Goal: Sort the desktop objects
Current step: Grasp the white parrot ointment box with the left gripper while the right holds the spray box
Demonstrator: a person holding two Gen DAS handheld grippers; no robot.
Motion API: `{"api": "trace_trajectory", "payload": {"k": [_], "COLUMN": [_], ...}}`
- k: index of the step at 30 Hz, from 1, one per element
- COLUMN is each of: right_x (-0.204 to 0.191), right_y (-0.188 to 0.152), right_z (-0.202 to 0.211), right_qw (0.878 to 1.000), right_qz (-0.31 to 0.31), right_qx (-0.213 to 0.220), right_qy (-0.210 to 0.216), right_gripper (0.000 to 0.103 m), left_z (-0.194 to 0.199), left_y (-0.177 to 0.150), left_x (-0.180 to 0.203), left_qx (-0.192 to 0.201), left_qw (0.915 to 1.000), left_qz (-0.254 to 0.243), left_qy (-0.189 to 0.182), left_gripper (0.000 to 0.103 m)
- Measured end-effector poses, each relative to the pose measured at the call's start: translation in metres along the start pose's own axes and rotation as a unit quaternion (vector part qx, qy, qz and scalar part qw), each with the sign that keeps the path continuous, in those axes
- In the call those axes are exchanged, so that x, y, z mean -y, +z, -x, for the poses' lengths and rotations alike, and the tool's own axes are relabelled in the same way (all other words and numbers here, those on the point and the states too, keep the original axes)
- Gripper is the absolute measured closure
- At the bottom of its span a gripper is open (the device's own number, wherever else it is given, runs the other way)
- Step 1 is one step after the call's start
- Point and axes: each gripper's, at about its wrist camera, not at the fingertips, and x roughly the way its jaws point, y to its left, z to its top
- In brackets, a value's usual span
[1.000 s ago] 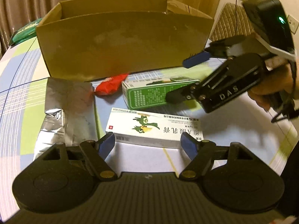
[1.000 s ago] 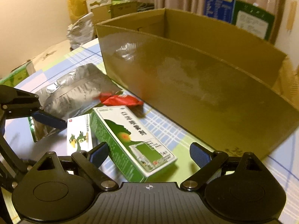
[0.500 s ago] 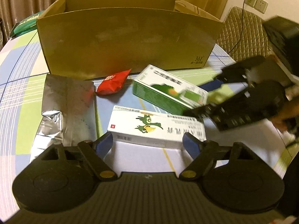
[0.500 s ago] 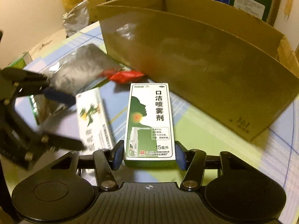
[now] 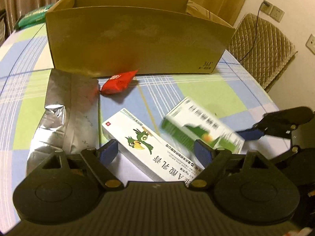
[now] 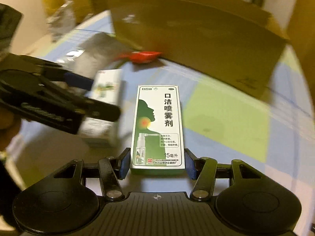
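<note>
Checked tablecloth (image 5: 206,96) in blue, green and white covers the table; curtains and a quilted chair (image 5: 261,45) sit behind. Big open cardboard box (image 5: 137,45) stands at 12 o'clock in the left wrist view, its front wall facing the cameras.

Right gripper (image 6: 157,163) is clamped on the green spray box (image 6: 158,127), blue pads pressed to both long sides near its lower end; printed face up, box pointing toward 12 o'clock. In the left wrist view that same green box shows blurred at 3 o'clock, with the right gripper's fingers behind it.

Left gripper (image 5: 156,153) has its jaws spread wide, nothing pinched. White box with the bird print (image 5: 149,147) lies on the cloth between its fingers, slanted from 11 toward 5 o'clock; contact with the pads is unclear.

Silver foil pouch (image 5: 67,114) lies flat at 9 o'clock, just beside the white box. Red snack packet (image 5: 118,81) lies at 11 o'clock, just in front of the cardboard box and close to the pouch's top corner.
</note>
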Motion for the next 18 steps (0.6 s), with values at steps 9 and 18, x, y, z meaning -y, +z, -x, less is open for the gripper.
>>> {"api": "trace_trajectory", "payload": {"k": [9,18], "right_x": [0.01,0.006], "right_y": [0.002,0.0], "right_z": [-0.005,-0.005], "right_qw": [0.999,0.999], "right_qz": [-0.023,-0.035], "right_qx": [0.007,0.013], "right_qy": [-0.033,-0.037], "right_gripper": [0.05,0.05], "left_z": [-0.011,0.002], "left_y": [-0.005,-0.012], "left_x": [0.011,0.01], "left_qx": [-0.01,-0.014], "left_qw": [0.9971,0.9968], "left_qz": [-0.066,-0.074], "left_qy": [0.035,0.029], "left_gripper": [0.036,0.067]}}
